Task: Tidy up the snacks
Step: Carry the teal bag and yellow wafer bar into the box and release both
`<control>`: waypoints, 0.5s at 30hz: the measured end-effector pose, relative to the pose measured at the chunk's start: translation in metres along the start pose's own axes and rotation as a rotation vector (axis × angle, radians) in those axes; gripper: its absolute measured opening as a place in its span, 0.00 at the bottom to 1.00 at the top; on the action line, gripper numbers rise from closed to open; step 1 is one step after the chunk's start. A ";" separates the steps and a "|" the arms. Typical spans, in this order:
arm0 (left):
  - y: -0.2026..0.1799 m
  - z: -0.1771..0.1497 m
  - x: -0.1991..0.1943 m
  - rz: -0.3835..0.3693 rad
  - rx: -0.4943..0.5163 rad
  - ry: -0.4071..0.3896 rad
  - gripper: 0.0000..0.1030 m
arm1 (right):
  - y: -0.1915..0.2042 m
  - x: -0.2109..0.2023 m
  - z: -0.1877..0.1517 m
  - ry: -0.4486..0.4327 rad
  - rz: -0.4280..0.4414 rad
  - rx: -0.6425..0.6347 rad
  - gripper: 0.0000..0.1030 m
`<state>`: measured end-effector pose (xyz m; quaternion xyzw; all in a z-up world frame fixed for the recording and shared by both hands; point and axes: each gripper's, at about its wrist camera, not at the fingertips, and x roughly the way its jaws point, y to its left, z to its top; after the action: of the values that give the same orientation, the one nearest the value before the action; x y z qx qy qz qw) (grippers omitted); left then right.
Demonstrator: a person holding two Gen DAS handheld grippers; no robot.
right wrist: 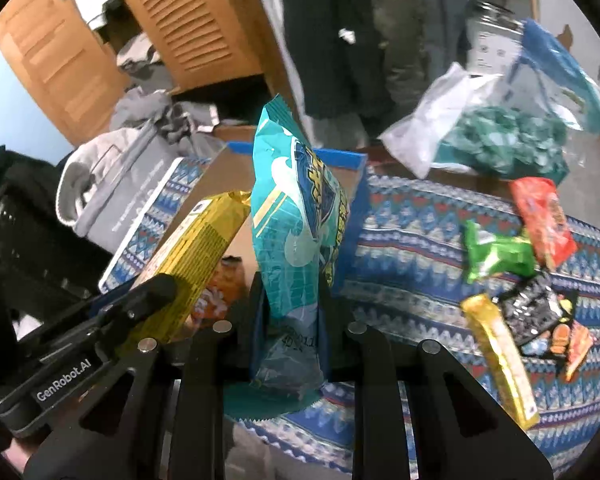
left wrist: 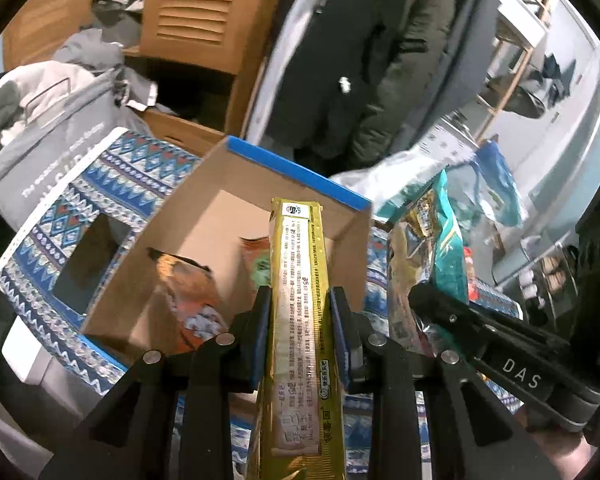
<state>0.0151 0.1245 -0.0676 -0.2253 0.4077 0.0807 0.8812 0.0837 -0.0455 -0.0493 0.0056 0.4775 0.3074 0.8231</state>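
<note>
A long yellow packet [left wrist: 300, 300], printed with small text on a pale strip, is clamped upright between the blue pads of the left gripper [left wrist: 300, 320] and is held over the open cardboard box [left wrist: 292, 168]. A teal bag [right wrist: 296, 240] with a wave pattern and yellow lettering is pinched at its lower part by the right gripper [right wrist: 290, 304], just beside the box's right wall.

Inside the box, an orange packet [left wrist: 188, 292] and a green-and-orange packet [left wrist: 260, 260] are seen leaning on the floor; this interior is shown mainly in the left wrist view. Only in the right wrist view are the loose snacks right of the box seen on the patterned cloth [right wrist: 412, 248]: a green packet [right wrist: 500, 252], a red packet [right wrist: 544, 220], a black packet [right wrist: 536, 312] and a yellow bar [right wrist: 500, 356]. Behind them, a clear plastic bag [right wrist: 480, 132] of green pieces is seen
</note>
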 end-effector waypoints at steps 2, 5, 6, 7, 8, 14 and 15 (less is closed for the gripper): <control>0.011 0.002 0.003 0.005 -0.021 0.003 0.27 | 0.009 0.008 0.003 0.006 0.006 -0.011 0.19; 0.027 0.005 0.008 0.018 -0.050 0.007 0.27 | 0.022 0.021 0.008 0.020 0.016 -0.023 0.19; 0.031 0.006 0.010 0.021 -0.054 0.009 0.27 | 0.026 0.025 0.009 0.024 0.021 -0.025 0.19; 0.034 0.006 0.011 0.024 -0.058 0.008 0.27 | 0.030 0.030 0.011 0.028 0.026 -0.027 0.19; 0.039 0.007 0.013 0.029 -0.066 0.007 0.27 | 0.033 0.034 0.012 0.033 0.028 -0.029 0.19; 0.056 0.012 0.024 0.033 -0.090 0.017 0.27 | 0.044 0.053 0.016 0.058 0.030 -0.032 0.19; 0.057 0.012 0.025 0.033 -0.093 0.019 0.27 | 0.044 0.057 0.016 0.063 0.030 -0.031 0.19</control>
<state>0.0210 0.1795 -0.0990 -0.2601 0.4157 0.1119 0.8643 0.0945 0.0239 -0.0716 -0.0097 0.4982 0.3269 0.8030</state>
